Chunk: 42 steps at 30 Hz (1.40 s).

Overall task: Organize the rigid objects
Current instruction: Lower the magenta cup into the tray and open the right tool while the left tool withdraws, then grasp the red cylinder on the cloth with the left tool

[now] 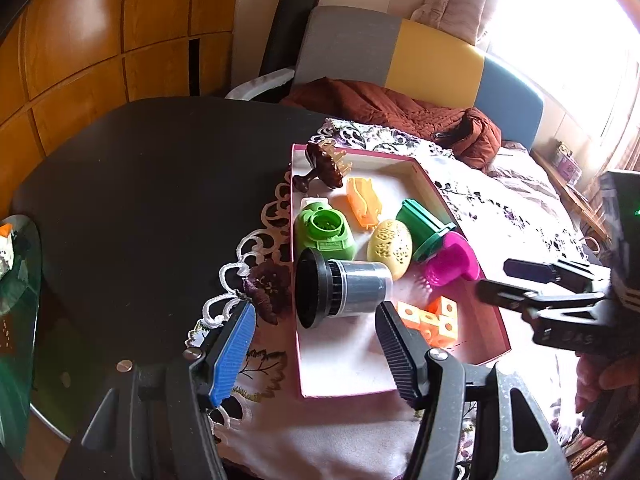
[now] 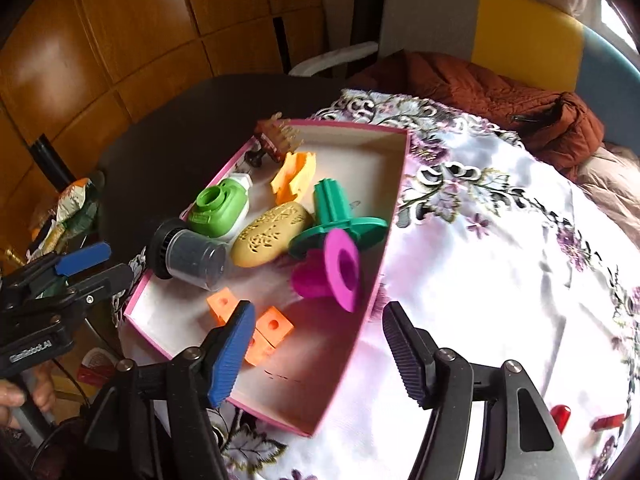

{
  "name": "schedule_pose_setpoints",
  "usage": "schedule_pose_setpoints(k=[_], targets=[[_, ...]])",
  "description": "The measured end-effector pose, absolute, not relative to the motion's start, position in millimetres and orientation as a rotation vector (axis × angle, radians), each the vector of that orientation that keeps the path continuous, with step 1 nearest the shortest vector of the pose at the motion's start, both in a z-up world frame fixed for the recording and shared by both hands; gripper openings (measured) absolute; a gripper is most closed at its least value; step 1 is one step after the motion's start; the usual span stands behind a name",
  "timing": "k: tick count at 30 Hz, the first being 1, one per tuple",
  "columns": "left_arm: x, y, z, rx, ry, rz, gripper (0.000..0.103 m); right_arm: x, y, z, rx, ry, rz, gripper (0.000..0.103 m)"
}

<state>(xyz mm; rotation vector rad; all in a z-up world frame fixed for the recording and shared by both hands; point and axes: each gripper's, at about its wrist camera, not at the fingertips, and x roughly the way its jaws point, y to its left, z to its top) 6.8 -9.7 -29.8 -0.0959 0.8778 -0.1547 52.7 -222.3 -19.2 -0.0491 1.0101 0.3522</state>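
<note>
- Left wrist view: the left gripper (image 1: 316,344) is hovering with its jaws standing apart and nothing between the pads, just above the near part of the pink box (image 1: 404,158).
- Straight ahead of its fingertips the dark canister (image 1: 344,288) is lying on its side inside the box, black cap toward the gripper's left.
- Just beyond the canister, the green sharpener-like piece (image 1: 324,232), the yellow egg-shaped case (image 1: 394,246), the green spool (image 1: 424,224) and the magenta spool (image 1: 452,264) are sitting together; the orange cubes (image 1: 434,320) are lying just right of its right finger.
- The right gripper (image 1: 496,284) is showing at this view's right edge, jaws parted and empty, over the box's right wall.
- Right wrist view: the right gripper (image 2: 320,344) is holding its jaws apart, gripping nothing; the orange cubes (image 2: 256,328) are lying beside its left finger and the box's near right wall is passing between the fingers.
- The magenta spool (image 2: 332,272) is lying just ahead of it, within the box.
- Two small red pieces (image 2: 584,420) are lying on the floral cloth (image 2: 500,260) outside the box, to the gripper's lower right.
- Judgement: a drop into the box looks finished and a fresh pick is starting; the next move probably calls for swinging right and down onto a red piece, closing across its narrow side.
</note>
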Motion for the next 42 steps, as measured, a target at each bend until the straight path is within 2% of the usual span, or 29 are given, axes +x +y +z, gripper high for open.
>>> schedule_pose_setpoints(k=[6, 14, 18, 25, 33, 42], targets=[[4, -18, -27, -0.071, 0.87, -0.175, 0.063, 47, -266, -11, -0.009, 0.979, 0.243, 0.076], [3, -31, -25, -0.031, 0.866, -0.199, 0.063, 37, -359, -12, 0.079, 0.96, -0.004, 0.077], [2, -38, -23, -0.019, 0.86, -0.22, 0.063, 23, -415, -11, 0.146, 0.903, -0.166, 0.082], [-1, -54, -23, 0.011, 0.861, -0.268, 0.063, -15, -518, -30, 0.478, 0.868, -0.501, 0.083], [-5, -81, -15, 0.032, 0.853, -0.375, 0.063, -22, -538, -31, 0.568, 0.861, -0.571, 0.086], [-8, -180, -15, 0.116, 0.898, -0.698, 0.062, -29, -540, -30, 0.573, 0.853, -0.605, 0.086]])
